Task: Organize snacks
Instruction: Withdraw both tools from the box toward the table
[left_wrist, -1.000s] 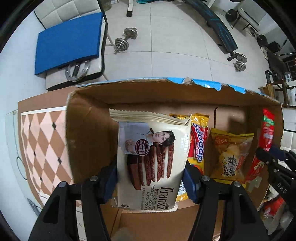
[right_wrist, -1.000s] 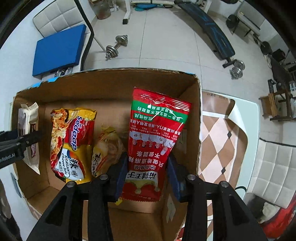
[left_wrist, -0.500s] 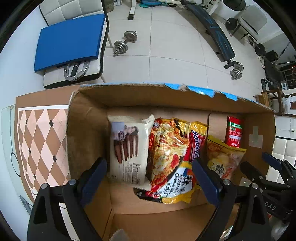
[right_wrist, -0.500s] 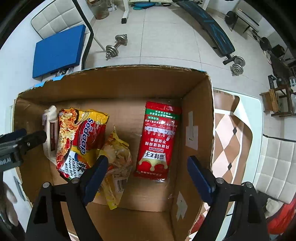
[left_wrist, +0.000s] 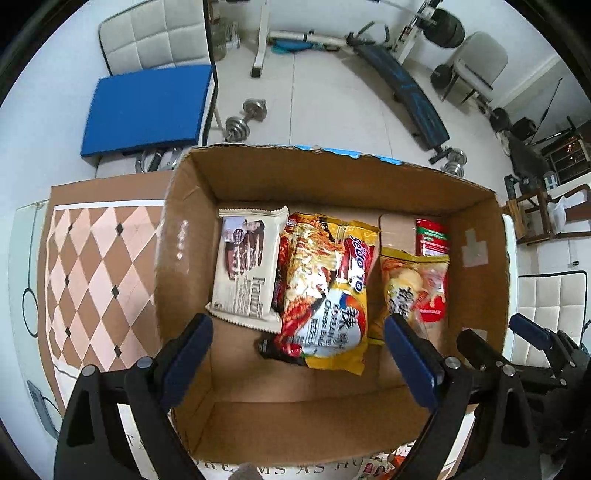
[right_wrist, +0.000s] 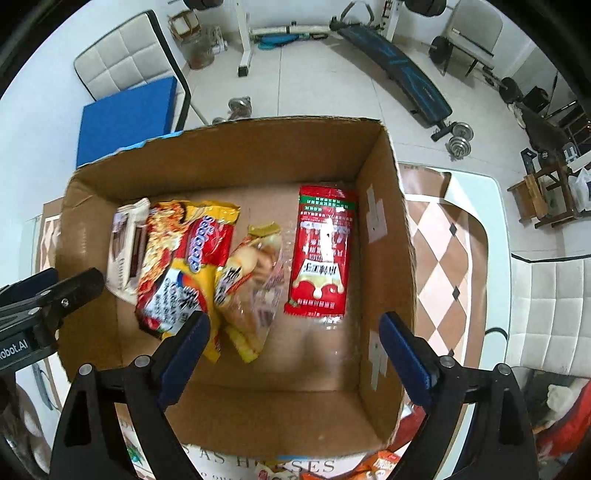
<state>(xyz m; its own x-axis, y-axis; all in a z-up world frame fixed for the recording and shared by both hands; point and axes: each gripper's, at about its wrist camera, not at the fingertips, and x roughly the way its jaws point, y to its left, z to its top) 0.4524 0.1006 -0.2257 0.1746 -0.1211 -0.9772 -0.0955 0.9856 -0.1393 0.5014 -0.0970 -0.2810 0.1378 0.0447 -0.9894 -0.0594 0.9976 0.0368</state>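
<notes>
A cardboard box (left_wrist: 184, 236) (right_wrist: 388, 206) holds several snacks. A cream cookie pack (left_wrist: 247, 269) (right_wrist: 123, 251) lies at its left. Beside it lie a yellow-red noodle pack (left_wrist: 325, 291) (right_wrist: 184, 266), a clear yellow chip bag (left_wrist: 402, 291) (right_wrist: 251, 284) and a red sachet (left_wrist: 430, 238) (right_wrist: 321, 266) at the right. My left gripper (left_wrist: 299, 354) is open and empty above the box's near side. My right gripper (right_wrist: 291, 347) is open and empty above the box.
The box stands on a table with a brown diamond-pattern mat (left_wrist: 96, 269) (right_wrist: 439, 258). More snack packets (right_wrist: 380, 465) lie at the table's near edge. Beyond are a chair with a blue pad (left_wrist: 144, 107), dumbbells (left_wrist: 245, 118) and a weight bench (left_wrist: 406, 96).
Both grippers opened and let go: the cookie pack and the red sachet now lie in the box. Both grippers have drawn back and up from the box.
</notes>
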